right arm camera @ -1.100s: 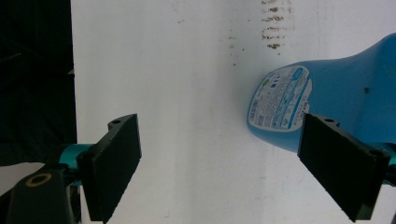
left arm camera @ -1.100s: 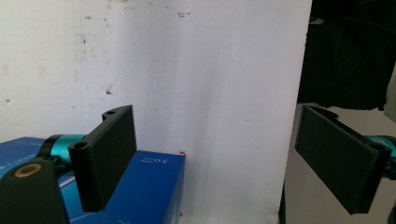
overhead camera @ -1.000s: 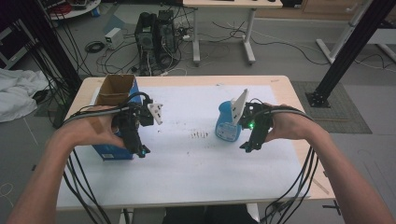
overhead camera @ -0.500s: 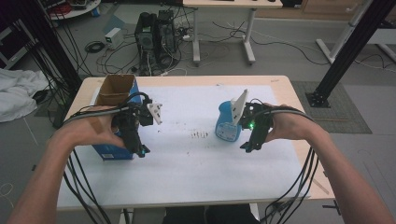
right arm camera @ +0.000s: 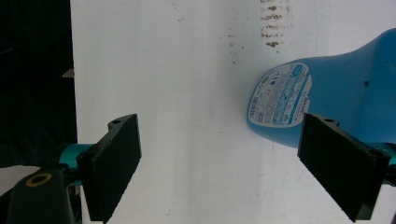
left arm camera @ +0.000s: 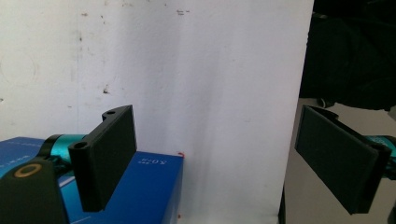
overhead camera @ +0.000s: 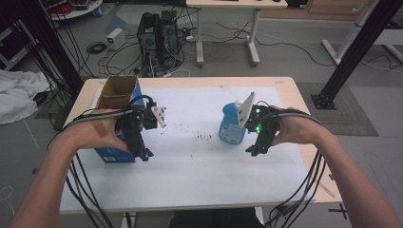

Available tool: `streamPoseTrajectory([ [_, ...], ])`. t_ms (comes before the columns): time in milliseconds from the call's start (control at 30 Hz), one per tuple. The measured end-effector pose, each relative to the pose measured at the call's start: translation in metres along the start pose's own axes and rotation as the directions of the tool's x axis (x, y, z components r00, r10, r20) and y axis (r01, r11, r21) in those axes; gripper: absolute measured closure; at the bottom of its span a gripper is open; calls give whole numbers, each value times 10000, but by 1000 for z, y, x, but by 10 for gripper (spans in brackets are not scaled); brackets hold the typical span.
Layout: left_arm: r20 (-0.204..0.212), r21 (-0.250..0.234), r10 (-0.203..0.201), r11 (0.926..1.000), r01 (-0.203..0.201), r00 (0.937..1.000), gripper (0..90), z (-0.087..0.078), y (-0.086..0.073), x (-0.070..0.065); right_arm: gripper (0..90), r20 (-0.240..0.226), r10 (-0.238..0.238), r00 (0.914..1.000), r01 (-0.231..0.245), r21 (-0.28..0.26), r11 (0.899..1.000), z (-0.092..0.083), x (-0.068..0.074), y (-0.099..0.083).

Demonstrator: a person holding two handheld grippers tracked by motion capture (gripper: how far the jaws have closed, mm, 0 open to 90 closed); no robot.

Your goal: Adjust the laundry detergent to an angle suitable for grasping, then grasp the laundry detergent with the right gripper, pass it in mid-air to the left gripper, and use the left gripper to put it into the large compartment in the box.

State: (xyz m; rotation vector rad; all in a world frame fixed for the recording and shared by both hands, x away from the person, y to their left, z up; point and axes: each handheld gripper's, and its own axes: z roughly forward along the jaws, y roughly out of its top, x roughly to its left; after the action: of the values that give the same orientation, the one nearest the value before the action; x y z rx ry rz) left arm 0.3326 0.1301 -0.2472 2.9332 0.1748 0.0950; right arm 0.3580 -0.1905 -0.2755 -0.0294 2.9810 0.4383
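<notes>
— Where was the blue bottle (overhead camera: 231, 128)?

— It stood upright on the white sheet (overhead camera: 190, 161) on the desk (overhead camera: 285, 85), toward the right side. The right gripper (overhead camera: 253, 151) was just beside it, with nothing in it. In the right gripper view its jaws stood wide apart, and the bottle (right arm camera: 327, 102) sat next to one jaw, not between the two.

— So what could have gone wrong?

— I think the bottle could have tipped over. It was tall, and one jaw was very close to its side. If the hand had slid sideways, that jaw might have bumped it and knocked it down.

— And if the jaws had closed?

— They might have grabbed only air, or pinched the round side so that the bottle slipped away.

— What about the other hand?

— The left gripper (overhead camera: 145, 156) was let go too, jaws far apart, holding nothing. It hung by the blue box (overhead camera: 114, 154), which sat at the left edge of the sheet with its brown top (overhead camera: 116, 90) open. The box (left arm camera: 154, 186) showed right under one jaw. A push there might have shoved it toward the desk's edge.

— Anything else?

— The black cables (overhead camera: 304, 190) hung off the front. They might have tugged a hand off its aim.
</notes>
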Motion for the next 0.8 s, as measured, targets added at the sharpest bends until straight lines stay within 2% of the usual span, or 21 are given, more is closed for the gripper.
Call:
streamPoseTrajectory([
  [133, 15, 30, -19, 10000, 19, 10000, 127, 1, 0, 0, 125, -55, -34, 10000, 34, -12, 10000, -1, 1, 0],
  [167, 44, 32, -61, 10000, 61, 10000, 127, 2, 0, 0, 125, -70, -181, 9998, 181, 18, 9998, -2, 0, -1],
  [200, 47, 63, -52, 10000, 52, 10000, 127, 2, 0, 0, 125, -37, 7, 10000, -7, -30, 10000, -2, 1, -1],
  [267, 81, 71, -65, 10000, 64, 9999, 127, 3, -1, -1, 125, -31, -95, 10000, 95, -4, 10000, -3, 1, -2],
  [300, 103, 110, 41, 9999, -42, 9999, 127, 3, -1, 0, 125, -42, 39, 10000, -39, -32, 10000, -3, 1, -3],
  [333, 99, 111, -11, 9999, 10, 9999, 127, 3, -1, 0, 125, -12, -77, 10000, 77, -29, 10000, -4, 0, -4],
  [367, 101, 111, -10, 9999, 9, 9999, 127, 3, -1, 0, 125, -52, -444, 9990, 445, 87, 9990, -5, -2, -6],
  [400, 101, 104, -10, 9999, 9, 9999, 127, 3, -1, 1, 125, -86, -23, 10000, 23, 7, 10000, -5, 0, -6],
  [567, 125, 67, 28, 10000, -29, 9999, 127, 4, 0, 2, 125, -112, 90, 9999, -88, 193, 9998, -5, -1, -13],
  [633, 126, 85, 3, 10000, -4, 9999, 127, 5, 1, 3, 125, -139, 453, 9989, -449, 322, 9985, -5, -2, -21],
  [700, 135, 63, 37, 10000, -37, 9999, 127, 5, 1, 3, 125, -125, 478, 9988, -473, 360, 9982, -5, -2, -23],
  [800, 119, 84, 40, 10000, -41, 9999, 127, 5, 2, 2, 125, -9, 858, 9963, -857, 368, 9956, -5, -6, -36],
])
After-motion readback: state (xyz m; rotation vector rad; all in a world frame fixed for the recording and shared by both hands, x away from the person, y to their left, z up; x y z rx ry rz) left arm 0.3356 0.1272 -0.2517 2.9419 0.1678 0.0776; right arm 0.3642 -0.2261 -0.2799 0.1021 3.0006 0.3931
